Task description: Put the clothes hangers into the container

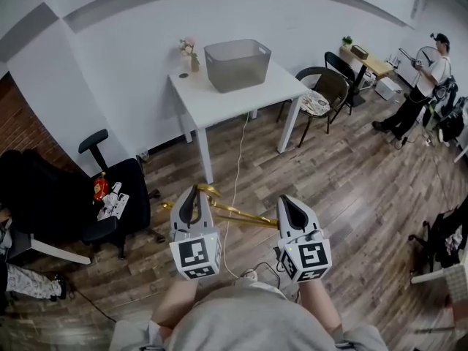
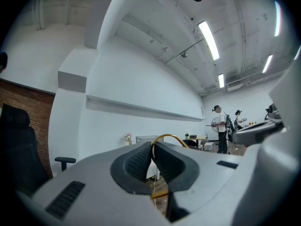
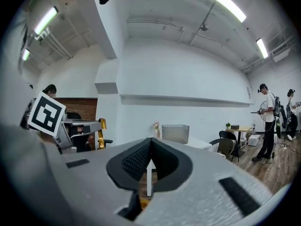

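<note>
A gold clothes hanger (image 1: 241, 214) hangs level between my two grippers, low over the wooden floor. My left gripper (image 1: 191, 197) is shut on its hook end; in the left gripper view the gold hook (image 2: 173, 138) curves up from the closed jaws of that gripper (image 2: 153, 149). My right gripper (image 1: 292, 210) holds the other end of the bar, its jaws shut, and a gold bit (image 3: 143, 203) shows just under the closed jaws (image 3: 150, 144). The grey container (image 1: 238, 64) stands on the white table (image 1: 219, 101) ahead, and it also shows as a grey container (image 3: 175, 133) in the right gripper view.
A small vase of flowers (image 1: 191, 53) stands left of the container. A black office chair (image 1: 121, 196) with small items is at my left, a dark chair (image 1: 327, 90) right of the table. A white cable (image 1: 238, 159) runs along the floor. A person (image 1: 424, 79) stands far right.
</note>
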Motion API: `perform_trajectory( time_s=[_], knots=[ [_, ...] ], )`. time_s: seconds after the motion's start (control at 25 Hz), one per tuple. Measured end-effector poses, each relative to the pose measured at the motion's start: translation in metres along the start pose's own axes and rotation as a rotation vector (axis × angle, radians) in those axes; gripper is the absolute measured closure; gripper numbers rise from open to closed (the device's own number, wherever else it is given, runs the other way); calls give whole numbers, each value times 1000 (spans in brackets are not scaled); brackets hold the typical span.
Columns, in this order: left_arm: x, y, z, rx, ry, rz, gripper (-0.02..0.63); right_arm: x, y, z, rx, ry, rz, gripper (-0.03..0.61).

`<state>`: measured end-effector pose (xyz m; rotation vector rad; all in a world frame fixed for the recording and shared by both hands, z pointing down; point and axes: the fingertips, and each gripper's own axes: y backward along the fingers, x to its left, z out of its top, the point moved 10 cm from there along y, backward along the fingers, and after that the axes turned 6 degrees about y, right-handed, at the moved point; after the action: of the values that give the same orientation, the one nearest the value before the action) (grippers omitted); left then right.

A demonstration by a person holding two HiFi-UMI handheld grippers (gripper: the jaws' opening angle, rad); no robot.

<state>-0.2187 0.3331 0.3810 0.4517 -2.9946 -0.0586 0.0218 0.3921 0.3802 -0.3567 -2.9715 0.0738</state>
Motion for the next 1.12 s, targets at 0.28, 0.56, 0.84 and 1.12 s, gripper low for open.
perform_trajectory(
  time_s=[0.28,0.56,0.84,1.12],
  knots=[
    [-37,-39,7,-31,-7,31,594,-56,-20,6,-27,24,41,575],
    [-65,-66,-3,-34,-12,53,594,-93,-29,-9,-14,28,81,575],
    [-73,-82,-10,-15,-18,62,594,-110,-44,-19,-5,2,111,575],
    [-73,-105,-20,6,-19,56,594,-120,-61,-25,-6,-10,114,575]
  ],
)
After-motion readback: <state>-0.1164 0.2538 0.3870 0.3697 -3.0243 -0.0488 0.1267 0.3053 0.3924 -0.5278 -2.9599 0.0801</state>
